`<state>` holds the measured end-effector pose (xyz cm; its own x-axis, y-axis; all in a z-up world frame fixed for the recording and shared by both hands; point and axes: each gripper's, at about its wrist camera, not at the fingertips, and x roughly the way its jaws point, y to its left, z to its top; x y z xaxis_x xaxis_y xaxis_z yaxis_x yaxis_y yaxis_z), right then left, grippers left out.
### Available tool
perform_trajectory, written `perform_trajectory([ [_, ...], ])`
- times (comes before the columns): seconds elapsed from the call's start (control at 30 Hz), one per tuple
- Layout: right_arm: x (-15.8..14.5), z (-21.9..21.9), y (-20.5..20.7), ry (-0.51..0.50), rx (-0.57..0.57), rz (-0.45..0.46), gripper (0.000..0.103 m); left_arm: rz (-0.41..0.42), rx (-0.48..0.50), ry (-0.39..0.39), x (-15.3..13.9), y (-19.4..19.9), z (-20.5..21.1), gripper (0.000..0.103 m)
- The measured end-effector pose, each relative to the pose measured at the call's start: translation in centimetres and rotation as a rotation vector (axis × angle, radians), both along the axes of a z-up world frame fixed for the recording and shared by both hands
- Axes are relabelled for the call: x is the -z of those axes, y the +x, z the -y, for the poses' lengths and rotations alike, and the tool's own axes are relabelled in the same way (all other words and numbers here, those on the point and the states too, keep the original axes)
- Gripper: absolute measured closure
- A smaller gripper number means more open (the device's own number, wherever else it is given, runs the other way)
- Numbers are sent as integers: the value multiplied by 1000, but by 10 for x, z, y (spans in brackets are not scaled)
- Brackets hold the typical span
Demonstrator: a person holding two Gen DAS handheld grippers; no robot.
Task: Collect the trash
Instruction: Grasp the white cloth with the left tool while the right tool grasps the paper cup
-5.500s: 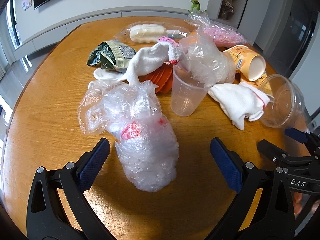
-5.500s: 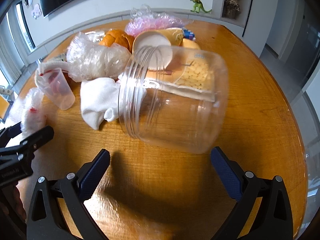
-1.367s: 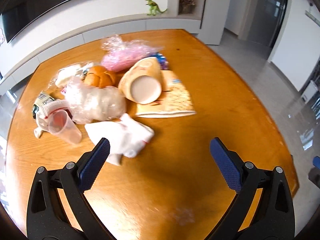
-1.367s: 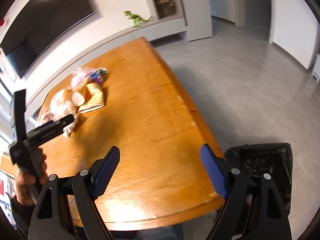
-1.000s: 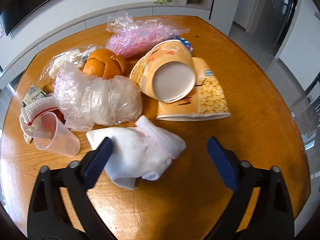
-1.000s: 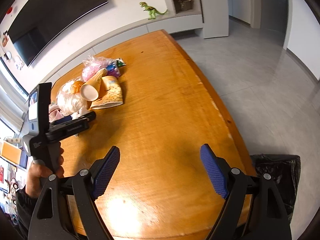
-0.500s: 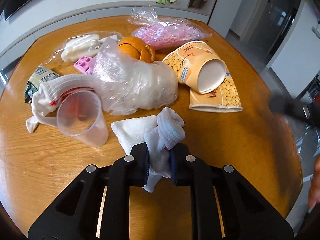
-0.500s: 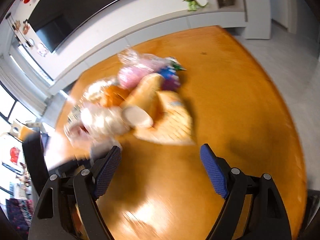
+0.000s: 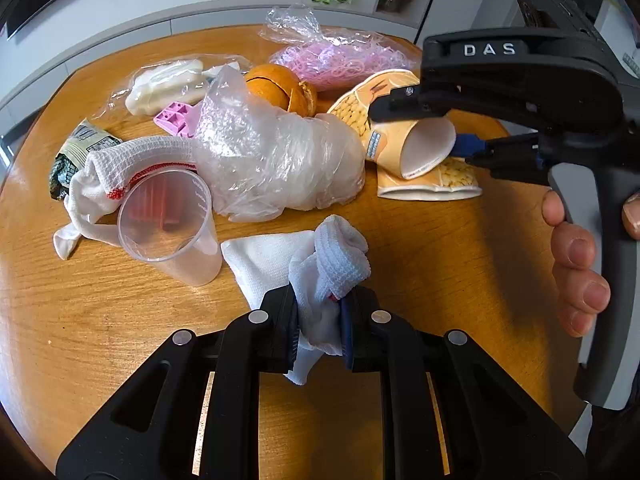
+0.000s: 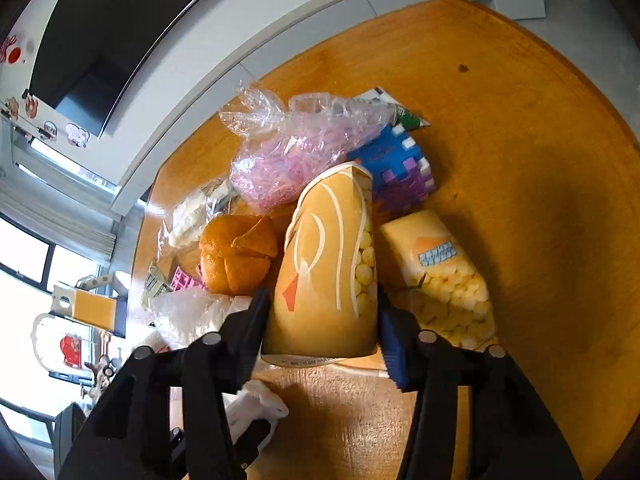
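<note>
Left claw (image 9: 319, 316) clamped on the bunched cuff of a white sock (image 9: 296, 264); the rest of the sock trails forward onto the counter (image 9: 80, 320), so the grip is on the one raised fold that gives the fingers something to bite; sock lies near the counter's near edge, just short of the heap.

Right claw (image 10: 320, 320) straddles the base end of a paper cup (image 10: 328, 260) lying on its side; fingers sit on both flanks, touching or very nearly, but whether it is truly pinched I cannot tell; the approach across the round wall looks chosen because the cup would roll or slip if taken end-on; in the left view the same cup (image 9: 404, 140) shows its white bottom toward the near edge, resting on a flattened snack bag (image 9: 436, 184).

Remaining trash sits clustered toward the far-left part of the counter: clear measuring cup (image 9: 168, 228) tipped over, touching a second sock (image 9: 120, 168); crumpled bubble wrap (image 9: 280, 160) in the middle; orange peel (image 10: 236, 256) behind it; bag of pink shreds (image 10: 296, 152) at the far edge; blue-purple foam block (image 10: 400, 172) just beside the cup's far end.

Judgement: both hands are taking one item each to carry off together; no bin is visible in either view.

Risk: the thin cup may crush under squeeze; the sock's loose tail may drag the measuring cup.
</note>
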<state>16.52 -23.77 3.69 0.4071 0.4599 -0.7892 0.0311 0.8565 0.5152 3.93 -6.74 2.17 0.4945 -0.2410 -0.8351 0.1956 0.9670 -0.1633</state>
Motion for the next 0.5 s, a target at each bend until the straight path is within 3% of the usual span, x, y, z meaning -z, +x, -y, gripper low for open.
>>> perform_trajectory([
  [0.23, -37, 23, -42, 9, 15, 120, 51, 27, 7, -1, -17, -10, 7, 87],
  [0.5, -61, 69, -97, -28, 83, 185, 51, 85, 63, -31, -45, -32, 41, 87],
])
